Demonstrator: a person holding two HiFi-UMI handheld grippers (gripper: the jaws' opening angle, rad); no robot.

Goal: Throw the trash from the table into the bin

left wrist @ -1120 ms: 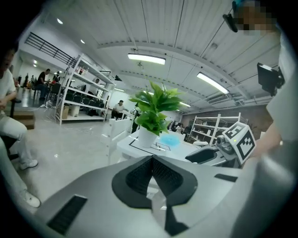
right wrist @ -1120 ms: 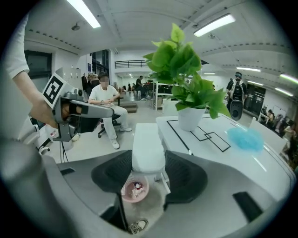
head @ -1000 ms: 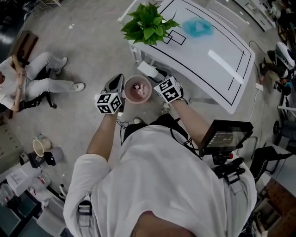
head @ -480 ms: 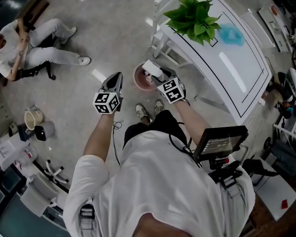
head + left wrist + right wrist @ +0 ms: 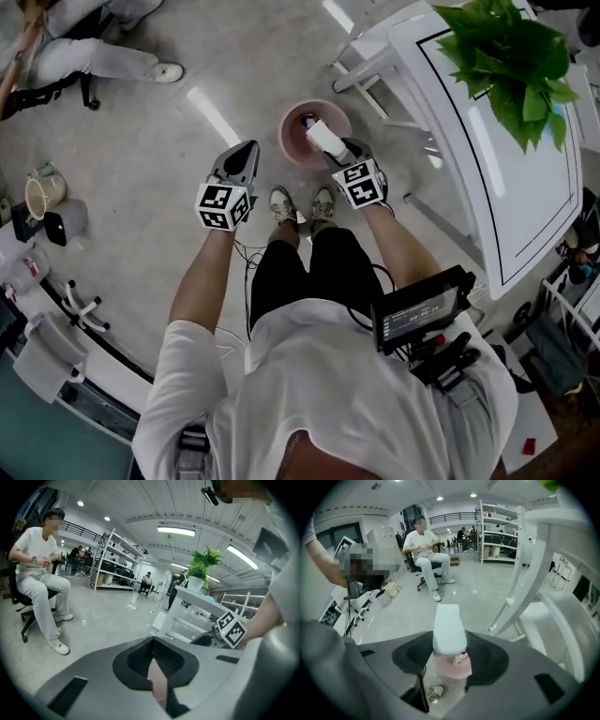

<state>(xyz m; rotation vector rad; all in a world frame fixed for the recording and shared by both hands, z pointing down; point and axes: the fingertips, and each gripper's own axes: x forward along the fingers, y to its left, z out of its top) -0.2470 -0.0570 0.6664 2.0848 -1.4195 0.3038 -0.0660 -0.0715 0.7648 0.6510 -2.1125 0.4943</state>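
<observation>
Below us in the head view, our right hand-held gripper (image 5: 330, 148) clamps the white trash block (image 5: 322, 137) over the pink bin (image 5: 289, 141), which stands on the floor off the table (image 5: 525, 187) corner. Our left hand-held gripper (image 5: 244, 155) hangs beside it. In the left gripper view, we see its jaws pressed together, empty. In the right gripper view, our jaws pinch the trash block above the bin.

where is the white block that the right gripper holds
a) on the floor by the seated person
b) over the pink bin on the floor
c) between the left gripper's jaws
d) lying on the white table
b: the right gripper is shut on the white block, which hangs right above the pink bin in the head view.
</observation>
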